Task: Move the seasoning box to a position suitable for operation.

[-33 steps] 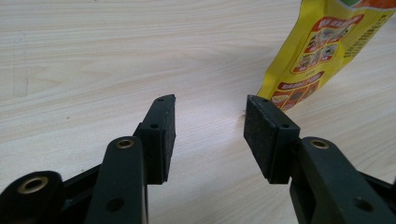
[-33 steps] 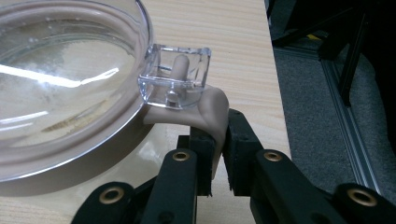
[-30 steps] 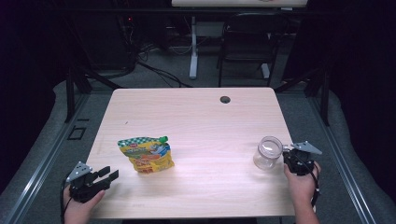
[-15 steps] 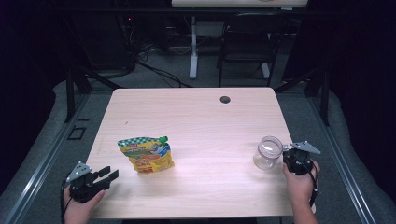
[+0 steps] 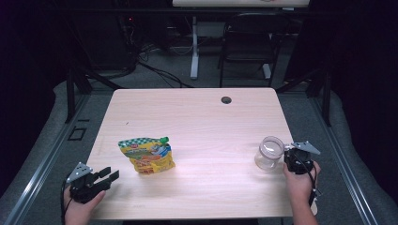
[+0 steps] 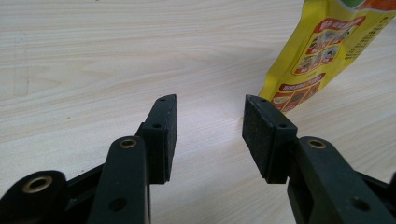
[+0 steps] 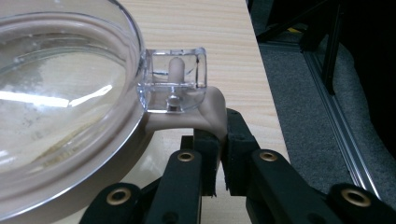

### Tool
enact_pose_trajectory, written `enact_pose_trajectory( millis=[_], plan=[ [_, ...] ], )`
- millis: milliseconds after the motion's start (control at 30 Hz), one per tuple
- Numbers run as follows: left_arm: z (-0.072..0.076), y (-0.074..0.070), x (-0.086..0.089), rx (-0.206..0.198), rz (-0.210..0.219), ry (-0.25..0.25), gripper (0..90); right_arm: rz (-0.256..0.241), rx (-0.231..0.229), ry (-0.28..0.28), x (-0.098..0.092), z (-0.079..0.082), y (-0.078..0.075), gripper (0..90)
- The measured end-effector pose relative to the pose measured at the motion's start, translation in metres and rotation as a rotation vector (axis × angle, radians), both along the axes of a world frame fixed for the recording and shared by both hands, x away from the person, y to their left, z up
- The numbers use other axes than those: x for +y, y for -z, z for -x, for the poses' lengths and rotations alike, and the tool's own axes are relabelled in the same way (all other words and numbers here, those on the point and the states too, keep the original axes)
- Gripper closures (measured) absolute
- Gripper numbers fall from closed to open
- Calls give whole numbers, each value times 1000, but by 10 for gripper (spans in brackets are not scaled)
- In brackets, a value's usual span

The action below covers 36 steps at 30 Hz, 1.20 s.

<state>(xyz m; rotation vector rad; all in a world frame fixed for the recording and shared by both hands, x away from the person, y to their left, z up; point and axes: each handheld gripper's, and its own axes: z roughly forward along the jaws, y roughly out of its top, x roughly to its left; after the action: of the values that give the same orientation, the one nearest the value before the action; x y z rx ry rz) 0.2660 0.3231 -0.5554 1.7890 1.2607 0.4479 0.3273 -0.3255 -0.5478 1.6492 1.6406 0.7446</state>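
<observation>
The fingers (image 7: 236, 154) of the right gripper (image 7: 220, 161) are pinched nearly together on the tan tab of the jar lid (image 7: 60, 93), just under its clear plastic clasp (image 7: 173, 79). In the high view the right gripper (image 5: 294, 159) sits at about 4 o'clock on the bench (image 5: 197, 117), touching the glass jar (image 5: 269, 152), which stands upright near the right edge. The left gripper (image 5: 101, 177) rests at about 8 o'clock, near the front left corner, and its fingers (image 6: 161, 133) stand wide apart with nothing but bare wood between them. The yellow snack pouch (image 5: 146, 154) lies flat a little left of the bench's middle, near the left gripper's tips but not touching them; in the left gripper view the pouch (image 6: 322, 51) shows at 1 o'clock beyond the right-hand finger.

As a judgement, the work is at an early stage. The grip on the lid's tab is made, but the lid looks as if it is on the jar, so the opening has yet to be done. The pouch is untouched, and whatever is meant for it, perhaps filling the jar from it, is all left to do.

Against the frames from half a second and a second ago, almost nothing differs: both grippers, the jar and the pouch sit at the same spots, so the right hand seems to pause on its hold.
</observation>
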Motion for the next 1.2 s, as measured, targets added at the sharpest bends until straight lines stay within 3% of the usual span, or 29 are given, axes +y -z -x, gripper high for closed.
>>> enact_pose_trajectory(
  millis=[300, 533, 667, 833, 900, 1200],
  plan=[
    [0, 0, 3, 1, 10, -13, 551, -13, -5, 33, 3, -4, -1, 864],
    [1, -1, 2, -11, 9, -11, 551, 6, -12, 28, 8, -2, -3, 865],
    [1, -2, 0, -5, 2, 1, 551, 17, -27, -10, 19, 2, -6, 865],
    [3, -4, -3, -17, 3, 12, 553, -8, -31, -67, 42, 8, -8, 865],
    [4, -5, -5, -22, 2, 18, 556, -7, -37, -115, 59, 11, -10, 865],
    [10, -9, -13, -49, 13, 34, 561, -35, -58, -206, 93, 18, -18, 865]
  ],
)
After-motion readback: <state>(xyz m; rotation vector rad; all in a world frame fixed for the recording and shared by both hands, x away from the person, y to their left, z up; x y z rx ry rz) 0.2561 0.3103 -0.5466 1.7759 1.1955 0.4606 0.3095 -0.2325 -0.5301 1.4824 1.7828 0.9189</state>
